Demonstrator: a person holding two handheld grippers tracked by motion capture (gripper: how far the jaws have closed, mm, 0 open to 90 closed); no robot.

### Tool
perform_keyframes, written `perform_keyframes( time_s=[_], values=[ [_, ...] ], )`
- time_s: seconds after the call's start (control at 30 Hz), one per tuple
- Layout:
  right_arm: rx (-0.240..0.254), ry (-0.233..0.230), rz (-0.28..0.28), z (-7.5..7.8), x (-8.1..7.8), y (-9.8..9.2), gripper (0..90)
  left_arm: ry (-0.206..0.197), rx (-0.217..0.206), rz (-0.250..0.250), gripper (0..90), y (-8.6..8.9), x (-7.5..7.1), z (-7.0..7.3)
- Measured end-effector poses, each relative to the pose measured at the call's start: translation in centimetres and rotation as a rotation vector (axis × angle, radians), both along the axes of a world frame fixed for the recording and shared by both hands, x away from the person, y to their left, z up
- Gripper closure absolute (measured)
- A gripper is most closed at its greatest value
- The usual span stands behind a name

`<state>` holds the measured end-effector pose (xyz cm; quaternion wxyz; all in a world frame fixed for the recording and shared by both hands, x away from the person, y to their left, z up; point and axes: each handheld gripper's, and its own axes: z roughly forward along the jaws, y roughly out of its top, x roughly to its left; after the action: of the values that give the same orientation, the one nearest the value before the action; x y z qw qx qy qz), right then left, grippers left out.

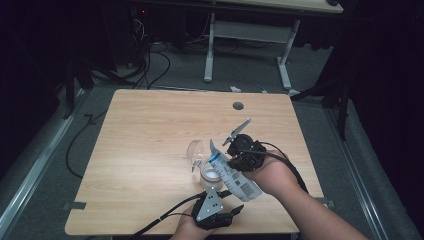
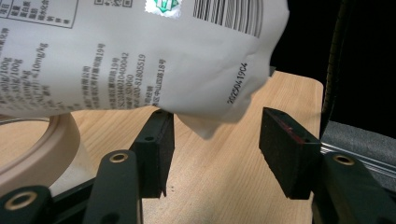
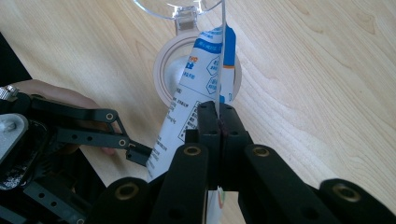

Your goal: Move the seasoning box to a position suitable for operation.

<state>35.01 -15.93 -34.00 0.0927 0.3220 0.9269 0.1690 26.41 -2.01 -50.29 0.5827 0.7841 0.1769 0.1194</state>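
High view: right gripper [image 1: 239, 150] clamps pouch [image 1: 235, 175], mouth tilted over jar [image 1: 211, 178].
Left gripper view: left gripper [image 2: 215, 154] released, pouch corner [image 2: 205, 126] between fingers, untouched.
Right gripper view: fingers clenched on pouch [image 3: 196, 93] edge. Risk: unsupported pouch swings, spills onto worktop [image 3: 303, 70].

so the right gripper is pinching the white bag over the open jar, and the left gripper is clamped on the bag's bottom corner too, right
Not quite. The right gripper does pinch the white bag over the open jar, but the left gripper is not clamped on it: the left gripper view shows its jaws apart, with the bag's bottom corner hanging free between them.
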Motion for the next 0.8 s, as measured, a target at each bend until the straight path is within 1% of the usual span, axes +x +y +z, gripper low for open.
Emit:
perform_keyframes(
  time_s=[0.2, 0.47, 0.8],
  values=[
    [-0.002, 0.000, -0.008, 0.13, -0.05, -0.12, 90.0, 0.002, -0.006, 0.000, 46.1, 0.14, 0.05, 0.06],
    [-0.003, -0.003, 0.001, 0.23, -0.04, -0.13, 90.0, 0.003, -0.008, 0.001, 46.2, 0.40, 0.09, 0.08],
    [-0.007, -0.001, 0.003, 0.21, -0.03, -0.07, 90.0, 0.012, -0.018, 0.003, 46.4, 1.00, 0.13, -0.02]
  ],
)
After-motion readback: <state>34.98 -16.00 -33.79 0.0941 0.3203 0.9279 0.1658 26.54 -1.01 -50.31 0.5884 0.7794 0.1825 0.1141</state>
